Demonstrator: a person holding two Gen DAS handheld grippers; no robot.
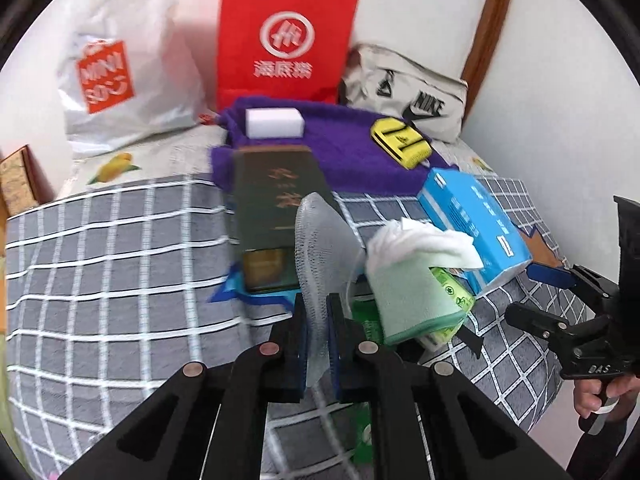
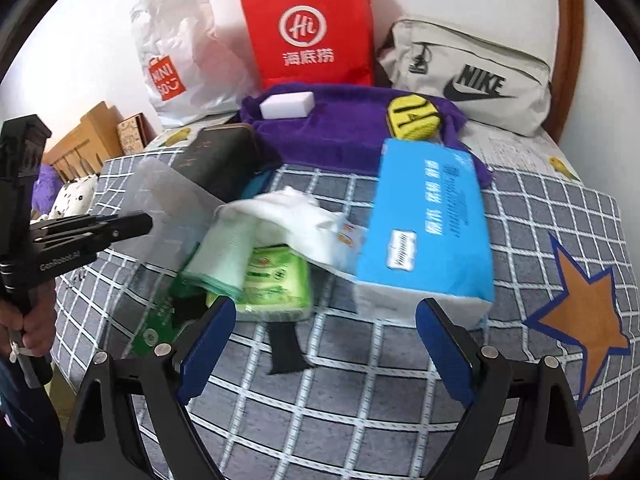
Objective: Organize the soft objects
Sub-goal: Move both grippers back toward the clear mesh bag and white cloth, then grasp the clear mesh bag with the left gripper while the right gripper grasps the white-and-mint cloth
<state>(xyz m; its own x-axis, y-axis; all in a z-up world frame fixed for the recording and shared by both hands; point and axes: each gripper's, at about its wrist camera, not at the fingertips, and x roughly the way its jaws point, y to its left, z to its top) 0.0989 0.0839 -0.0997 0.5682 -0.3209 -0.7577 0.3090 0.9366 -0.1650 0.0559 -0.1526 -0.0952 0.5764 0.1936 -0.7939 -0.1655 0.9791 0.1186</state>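
- While pinched between the pressed-in fingers of the left gripper [image 1: 317,334], a translucent mesh sheet [image 1: 322,248] stands upright above the grey checked bedcover [image 1: 120,248]; in the right wrist view the same sheet [image 2: 168,200] hangs from that gripper [image 2: 140,222] at the left.
- Right gripper [image 2: 324,344]: jaws spread wide, nothing between them, hovering over the bedcover [image 2: 360,380] just in front of the pile; a black strip [image 2: 286,348] lies on the cover between the fingers.
- Pile of soft goods at centre: a folded pale-green cloth [image 2: 224,256] lies on a green wipes packet [image 2: 276,280], with a crumpled white cloth [image 2: 304,220] on top, touching the blue tissue pack [image 2: 432,220] at its right.
- Dark green box [image 1: 276,208]: lying just behind the mesh sheet, its far end against the purple towel [image 1: 340,152].
- On the purple towel: a white sponge block [image 1: 274,122] and a yellow-and-black pad [image 1: 402,140], well apart.
- Against the wall: white shopping bag [image 1: 120,68], red paper bag [image 1: 284,40], grey Nike pouch [image 1: 408,92].
- An orange star patch [image 2: 580,312] marks the cover at right.
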